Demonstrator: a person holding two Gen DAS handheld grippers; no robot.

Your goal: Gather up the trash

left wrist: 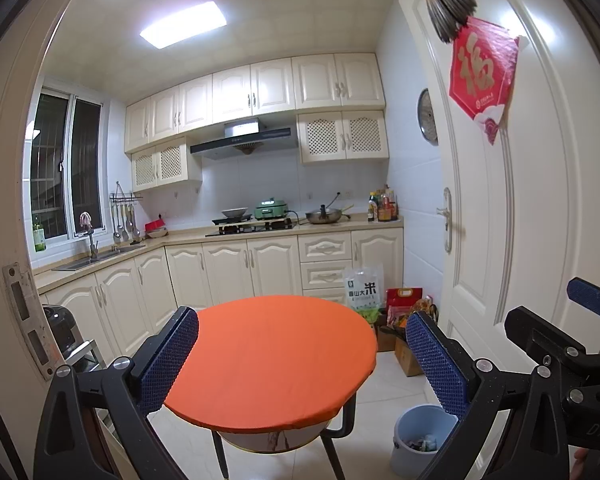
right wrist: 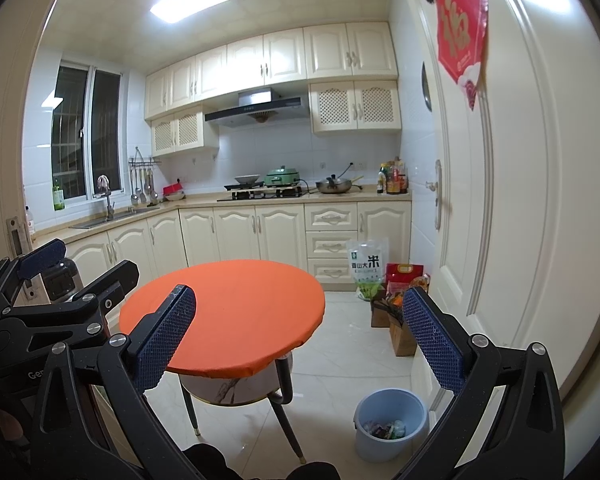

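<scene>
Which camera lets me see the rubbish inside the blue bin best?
The right wrist view. There the blue bin stands whole on the floor, and its colourful wrappers show clearly. In the left wrist view, the left gripper's finger covers part of the bin, so little rubbish shows.

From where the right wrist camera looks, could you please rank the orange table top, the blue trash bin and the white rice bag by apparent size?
1. Orange table top, by far the largest.
2. Blue trash bin.
3. White rice bag.
The bin sits much nearer the camera than the bag, so their true order is unsure.
</scene>
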